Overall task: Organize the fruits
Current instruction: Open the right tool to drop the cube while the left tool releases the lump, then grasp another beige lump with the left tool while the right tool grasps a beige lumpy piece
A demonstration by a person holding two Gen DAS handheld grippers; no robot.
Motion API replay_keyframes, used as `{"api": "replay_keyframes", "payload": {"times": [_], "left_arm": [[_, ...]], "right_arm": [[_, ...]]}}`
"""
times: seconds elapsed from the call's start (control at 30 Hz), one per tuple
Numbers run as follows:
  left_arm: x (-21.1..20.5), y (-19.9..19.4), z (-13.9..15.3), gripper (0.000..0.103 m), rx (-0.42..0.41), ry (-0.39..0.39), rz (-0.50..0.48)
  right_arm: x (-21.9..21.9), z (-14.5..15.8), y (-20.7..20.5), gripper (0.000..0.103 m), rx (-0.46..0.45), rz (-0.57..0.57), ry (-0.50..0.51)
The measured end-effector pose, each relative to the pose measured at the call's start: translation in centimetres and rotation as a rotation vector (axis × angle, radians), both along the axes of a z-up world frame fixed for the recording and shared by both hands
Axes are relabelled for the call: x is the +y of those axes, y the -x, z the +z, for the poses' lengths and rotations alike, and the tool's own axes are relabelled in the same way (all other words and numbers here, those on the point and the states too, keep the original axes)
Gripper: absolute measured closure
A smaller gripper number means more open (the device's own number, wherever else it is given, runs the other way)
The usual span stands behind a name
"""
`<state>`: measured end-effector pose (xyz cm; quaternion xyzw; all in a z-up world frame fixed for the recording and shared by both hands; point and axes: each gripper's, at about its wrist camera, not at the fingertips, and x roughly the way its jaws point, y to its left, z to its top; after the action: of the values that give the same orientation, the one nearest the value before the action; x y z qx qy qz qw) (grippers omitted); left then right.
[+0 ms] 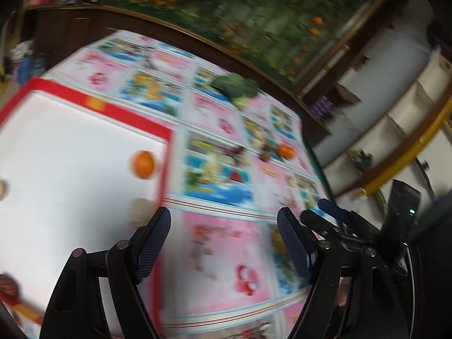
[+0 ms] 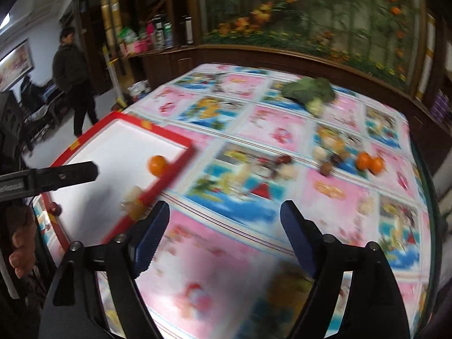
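Left wrist view: left gripper (image 1: 223, 243) spread wide, empty, over patterned tablecloth (image 1: 226, 254). Right gripper (image 2: 223, 243) likewise wide, empty. Orange (image 2: 157, 165) inside red-rimmed white tray (image 2: 180, 158), frame left. Farther right, two oranges (image 2: 370, 163) beside small, possibly brown fruit (image 2: 326, 168). Green vegetable (image 2: 309, 90) near far edge.

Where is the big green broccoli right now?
The broccoli lies on the far side of the colourful tablecloth in the right wrist view, near the dark wooden cabinet, far from the red-rimmed tray.

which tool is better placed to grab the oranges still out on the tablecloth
Right, probably. The right tool is open and empty, and faces the two oranges directly. The left tool, also open, sits nearer the white tray.
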<state>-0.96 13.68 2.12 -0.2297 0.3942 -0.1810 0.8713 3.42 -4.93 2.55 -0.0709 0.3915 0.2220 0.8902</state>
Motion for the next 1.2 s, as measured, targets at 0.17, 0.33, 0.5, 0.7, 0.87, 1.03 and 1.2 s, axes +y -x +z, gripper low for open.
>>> {"api": "replay_keyframes", "payload": {"times": [0.17,0.33,0.5,0.7,0.87,1.03,1.2], "left_arm": [[-5.5,-2.2,-1.1,0.025,0.026,0.064,-0.136],[-9.1,-3.7,-2.1,0.025,0.07,0.088,-0.208],[-10.9,-5.3,-2.6,0.025,0.082,0.055,-0.225],[-10.7,-9.1,-3.7,0.025,0.113,0.051,-0.194],[-10.4,-11.7,-4.0,0.025,0.125,0.049,-0.169],[-11.7,-11.9,-4.4,0.025,0.126,0.031,-0.221],[-13.3,-13.1,-4.8,0.027,0.122,-0.002,-0.232]], "right_arm": [[-8.5,-1.1,-0.3,0.021,0.046,-0.187,-0.006],[-14.2,-1.5,-0.6,0.021,0.066,-0.304,-0.009],[-16.6,-1.8,-1.4,0.021,0.067,-0.346,-0.017],[-17.0,-3.2,-4.2,0.022,0.081,-0.34,-0.016],[-15.0,-5.1,-7.4,0.036,0.106,-0.3,0.014],[-13.6,-6.2,-10.2,0.043,0.105,-0.283,0.044],[-13.1,-7.3,-12.3,0.059,0.118,-0.3,0.096]]}}
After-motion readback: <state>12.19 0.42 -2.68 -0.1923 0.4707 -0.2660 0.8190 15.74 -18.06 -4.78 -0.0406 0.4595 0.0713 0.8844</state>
